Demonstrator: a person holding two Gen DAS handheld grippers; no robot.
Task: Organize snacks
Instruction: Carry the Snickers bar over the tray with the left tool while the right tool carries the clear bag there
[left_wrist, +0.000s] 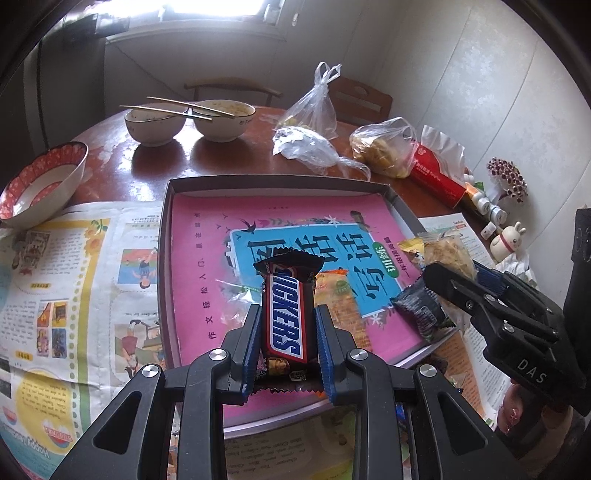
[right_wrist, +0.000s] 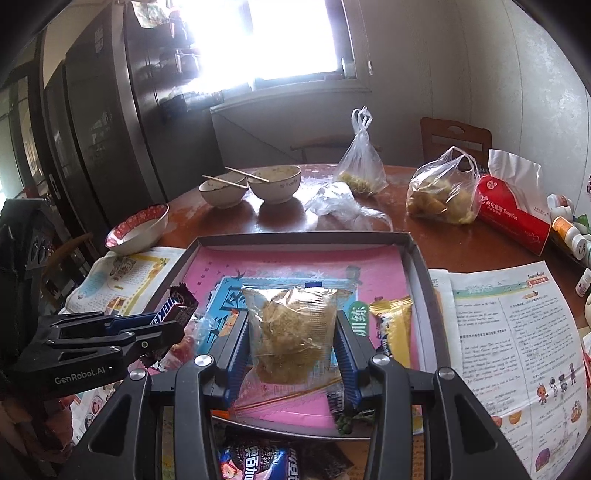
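Observation:
My left gripper (left_wrist: 286, 314) is shut on a Snickers bar (left_wrist: 286, 291), held lengthwise above a shallow grey box (left_wrist: 166, 236) lined with a pink book (left_wrist: 199, 229). My right gripper (right_wrist: 291, 325) is shut on a clear packet of crumbly yellow snack (right_wrist: 291, 332) over the same box (right_wrist: 417, 266). Each gripper also shows in the other's view: the right gripper (left_wrist: 461, 271) with its packet (left_wrist: 448, 253), and the left gripper (right_wrist: 170, 321) with the Snickers (right_wrist: 181, 304). In the box lie a yellow packet (right_wrist: 393, 325), a dark packet (left_wrist: 421, 310) and an orange packet (left_wrist: 336, 291).
Newspapers (left_wrist: 74, 280) flank the box on a round wooden table (left_wrist: 147, 166). Behind the box stand two bowls with chopsticks (left_wrist: 188, 122), a red-rimmed bowl (left_wrist: 40, 184), plastic bags (left_wrist: 384, 147) and a red tissue pack (left_wrist: 439, 177). An Oreo packet (right_wrist: 251, 458) lies before the box.

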